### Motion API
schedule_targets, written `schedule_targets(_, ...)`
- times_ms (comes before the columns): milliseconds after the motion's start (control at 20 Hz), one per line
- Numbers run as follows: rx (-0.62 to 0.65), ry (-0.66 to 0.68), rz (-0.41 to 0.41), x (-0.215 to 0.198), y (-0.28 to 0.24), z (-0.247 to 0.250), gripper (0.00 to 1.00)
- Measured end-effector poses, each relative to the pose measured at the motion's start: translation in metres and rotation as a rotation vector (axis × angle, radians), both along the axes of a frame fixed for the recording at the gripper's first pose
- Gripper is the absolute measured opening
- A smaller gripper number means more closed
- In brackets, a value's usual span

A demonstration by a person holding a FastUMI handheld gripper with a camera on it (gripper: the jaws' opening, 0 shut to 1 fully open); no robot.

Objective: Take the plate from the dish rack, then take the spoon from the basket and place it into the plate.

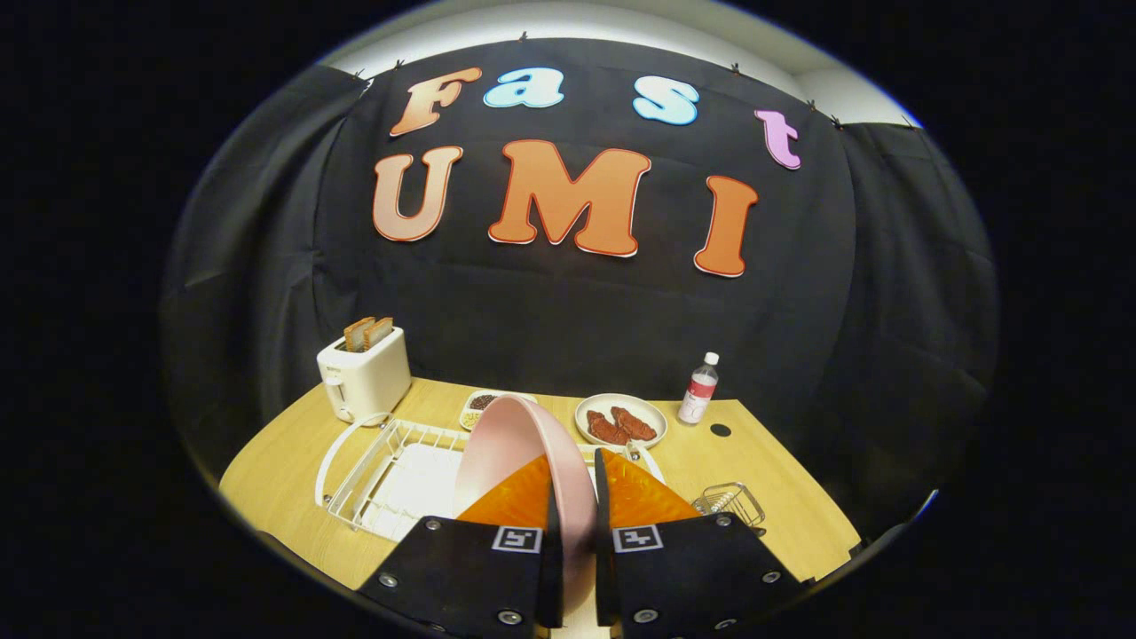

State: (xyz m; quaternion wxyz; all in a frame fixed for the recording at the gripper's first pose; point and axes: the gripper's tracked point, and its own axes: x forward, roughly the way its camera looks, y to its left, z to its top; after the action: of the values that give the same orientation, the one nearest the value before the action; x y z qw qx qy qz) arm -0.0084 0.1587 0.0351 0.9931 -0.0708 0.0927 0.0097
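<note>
The tongs (575,497) clamp the pink plate (515,453) on edge between both fingers, upright, lifted above the white rack (377,475) on the surface (781,497). Right of the fingers sits a wire basket (729,503); beyond, a toaster (366,377) and bottle (699,389).

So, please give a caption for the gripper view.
Gripper fingers shut on the pink plate, held on edge above the white dish rack.

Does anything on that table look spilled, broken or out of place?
Nothing looks spilled or broken. The one odd sight is the pink plate: it stands on edge above the white dish rack because the gripper has it clamped between its fingers. The toaster, the bottle and the wire basket all stand upright.
</note>
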Motion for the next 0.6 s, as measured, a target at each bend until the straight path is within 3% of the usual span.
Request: schedule_targets(600, 0.259, 0.114, 0.041, -0.083, -0.023, -0.086, 0.14)
